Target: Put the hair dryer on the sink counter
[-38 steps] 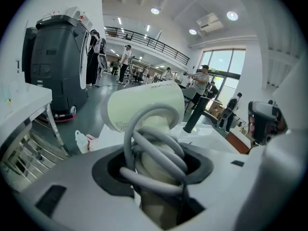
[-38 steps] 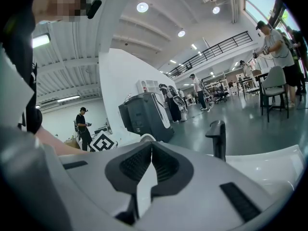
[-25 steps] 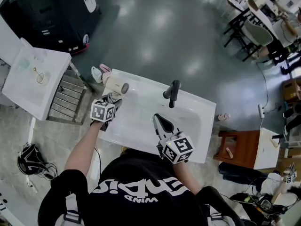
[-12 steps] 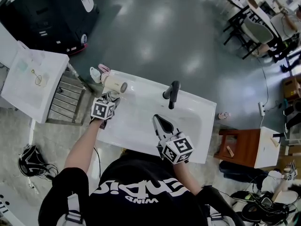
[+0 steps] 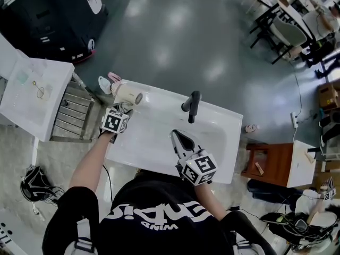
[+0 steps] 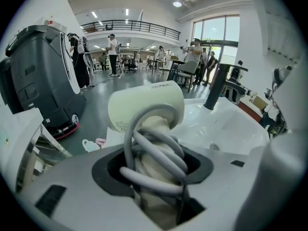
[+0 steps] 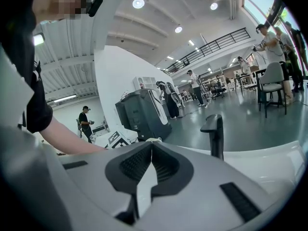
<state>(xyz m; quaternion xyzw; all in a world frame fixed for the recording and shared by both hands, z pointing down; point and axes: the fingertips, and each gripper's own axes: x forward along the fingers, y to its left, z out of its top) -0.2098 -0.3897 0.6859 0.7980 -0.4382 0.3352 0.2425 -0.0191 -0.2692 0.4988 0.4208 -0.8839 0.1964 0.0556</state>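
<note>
A cream hair dryer [image 5: 127,93] hangs over the far left corner of the white sink counter [image 5: 154,145]. My left gripper [image 5: 121,109] is shut on its handle. In the left gripper view, the grey cord [image 6: 153,154] is wound round that handle between the jaws, and the barrel [image 6: 147,109] points away over the basin. Whether the dryer touches the counter I cannot tell. My right gripper [image 5: 178,138] hovers over the basin near the front edge, shut and empty; its pads meet in the right gripper view [image 7: 150,147]. A black faucet [image 5: 192,105] stands at the back of the sink.
A big black machine [image 5: 53,20] stands at the far left. A second white basin top [image 5: 32,89] and a metal rack [image 5: 74,110] sit left of the counter. Small pink and white items [image 5: 109,81] lie on the floor beyond its corner. A wooden stool [image 5: 260,163] is to the right.
My left gripper has sunk a little with the hair dryer towards the counter's far left corner. The right gripper has kept still.
</note>
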